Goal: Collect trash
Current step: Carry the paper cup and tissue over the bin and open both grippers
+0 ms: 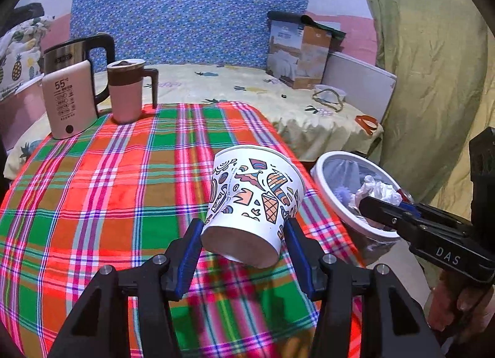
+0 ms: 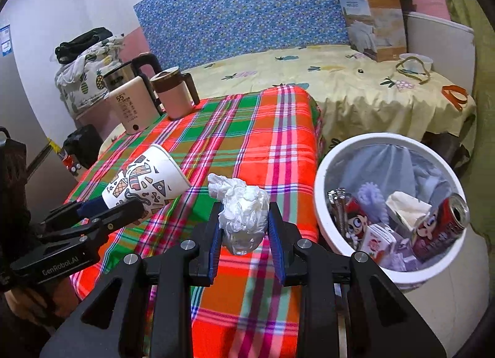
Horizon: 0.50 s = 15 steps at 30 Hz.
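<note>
Trash bin [image 2: 321, 191] contents — cans, cartons — show only in the right view; right gripper [image 2: 244, 222] clamps tissue [image 2: 244, 212], left gripper [image 1: 244, 231] clamps paper cup [image 1: 253, 200].

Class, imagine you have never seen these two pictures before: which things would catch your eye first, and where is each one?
First, the loud red-and-green plaid tablecloth filling the middle. Above it, the left claw grips a tilted, cartoon-patterned paper cup, and the right claw clamps a crumpled white tissue wad. Off the table's right edge stands a white trash bin, already holding a red can and other litter.
</note>
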### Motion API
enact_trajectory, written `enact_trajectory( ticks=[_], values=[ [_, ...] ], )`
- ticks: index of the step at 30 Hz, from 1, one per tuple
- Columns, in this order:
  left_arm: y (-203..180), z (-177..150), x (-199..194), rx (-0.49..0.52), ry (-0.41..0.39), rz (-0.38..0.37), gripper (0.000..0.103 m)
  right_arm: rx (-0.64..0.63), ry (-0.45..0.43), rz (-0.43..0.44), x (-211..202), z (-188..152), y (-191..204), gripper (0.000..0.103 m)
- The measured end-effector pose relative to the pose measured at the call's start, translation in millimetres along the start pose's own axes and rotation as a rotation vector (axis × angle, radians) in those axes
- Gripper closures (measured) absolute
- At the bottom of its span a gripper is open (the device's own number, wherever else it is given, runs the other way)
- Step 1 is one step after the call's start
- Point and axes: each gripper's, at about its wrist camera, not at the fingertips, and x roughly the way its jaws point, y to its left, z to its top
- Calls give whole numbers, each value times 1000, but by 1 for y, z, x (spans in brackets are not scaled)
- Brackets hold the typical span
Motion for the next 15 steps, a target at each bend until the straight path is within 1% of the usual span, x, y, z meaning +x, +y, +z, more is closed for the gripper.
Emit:
enact_trajectory(
  ticks=[8,15],
  values=[
    [-20,-2,-1,30,6,-22,50,16,-14,-10,-6,-5,-7,73],
    [-40,2,8,59,20,-50,50,44,-31,-39,-15,-8,-23,73]
  ],
)
